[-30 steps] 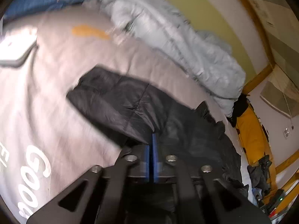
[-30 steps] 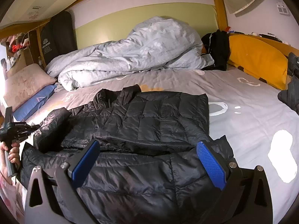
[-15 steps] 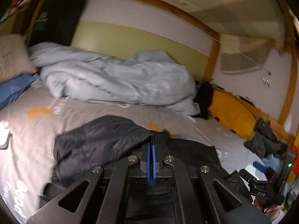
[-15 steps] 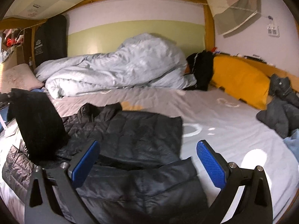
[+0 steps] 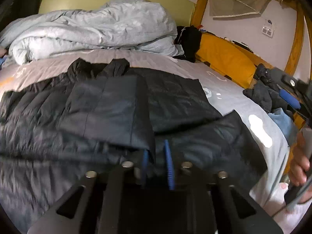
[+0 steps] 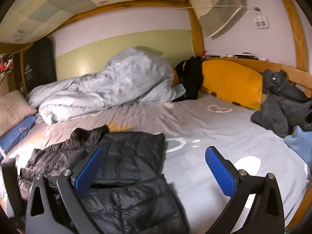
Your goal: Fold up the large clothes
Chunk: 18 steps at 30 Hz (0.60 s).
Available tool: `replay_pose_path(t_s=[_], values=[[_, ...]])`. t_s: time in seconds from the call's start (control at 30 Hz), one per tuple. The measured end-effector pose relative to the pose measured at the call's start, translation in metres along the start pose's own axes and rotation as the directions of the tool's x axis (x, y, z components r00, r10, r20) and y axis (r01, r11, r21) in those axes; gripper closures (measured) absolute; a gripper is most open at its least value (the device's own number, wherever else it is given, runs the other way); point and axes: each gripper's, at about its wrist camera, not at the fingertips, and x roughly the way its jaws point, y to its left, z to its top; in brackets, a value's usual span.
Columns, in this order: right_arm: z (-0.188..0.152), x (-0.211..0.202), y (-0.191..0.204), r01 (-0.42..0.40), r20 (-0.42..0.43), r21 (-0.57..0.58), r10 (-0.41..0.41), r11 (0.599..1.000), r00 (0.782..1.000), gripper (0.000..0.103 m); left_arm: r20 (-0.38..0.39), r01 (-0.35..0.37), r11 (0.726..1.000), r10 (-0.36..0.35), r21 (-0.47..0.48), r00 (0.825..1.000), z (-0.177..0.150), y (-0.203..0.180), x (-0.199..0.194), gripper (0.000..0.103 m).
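A black quilted puffer jacket lies spread on the grey bed sheet, partly folded over itself. My left gripper hovers just above it with its blue pads slightly apart; a sleeve or flap of the jacket lies draped over the body, its edge at the left pad. In the right wrist view the jacket lies at lower left. My right gripper is wide open and empty above the jacket's right edge and the sheet.
A crumpled light blue duvet lies at the back. A yellow pillow and dark clothes line the right wooden rail. A pink pillow and a blue one sit at left. The right gripper shows in the left wrist view.
The left gripper carried the sleeve across the jacket and lowered it, and its pads went from shut to slightly apart. The right gripper rose and shifted right, staying open.
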Motion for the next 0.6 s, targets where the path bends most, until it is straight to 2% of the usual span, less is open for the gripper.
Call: replay_pose_path(t_s=[0.17,0.37,0.53,0.57,0.6], values=[[-0.003,-0.003,0.006,-0.057,-0.014,0.011,0.057,0.998,0.998,0.000,0.038,-0.035,0.999,0.034,0.021,0.999,-0.016,0.013,-0.043,0.070],[-0.015,-0.004,0.043,-0.101,-0.039,-0.095,0.098,0.990,0.994,0.000,0.122,-0.139,0.990,0.136,0.016,0.983,-0.015,0.047,-0.092,0.068],[-0.033,0.001,0.081,-0.189,-0.109,-0.160,0.173,0.969,0.979,0.000,0.209,-0.275,0.962,0.268,0.001,0.940,-0.013,0.078,-0.118,0.061],[-0.036,0.004,0.088,-0.202,-0.128,-0.170,0.181,0.965,0.975,0.000,0.210,-0.301,0.953,0.296,-0.009,0.932,-0.013,0.085,-0.119,0.059],[-0.038,0.008,0.094,-0.211,-0.148,-0.177,0.186,0.961,0.971,0.000,0.201,-0.351,0.936,0.349,-0.028,0.915,-0.014,0.094,-0.118,0.059]])
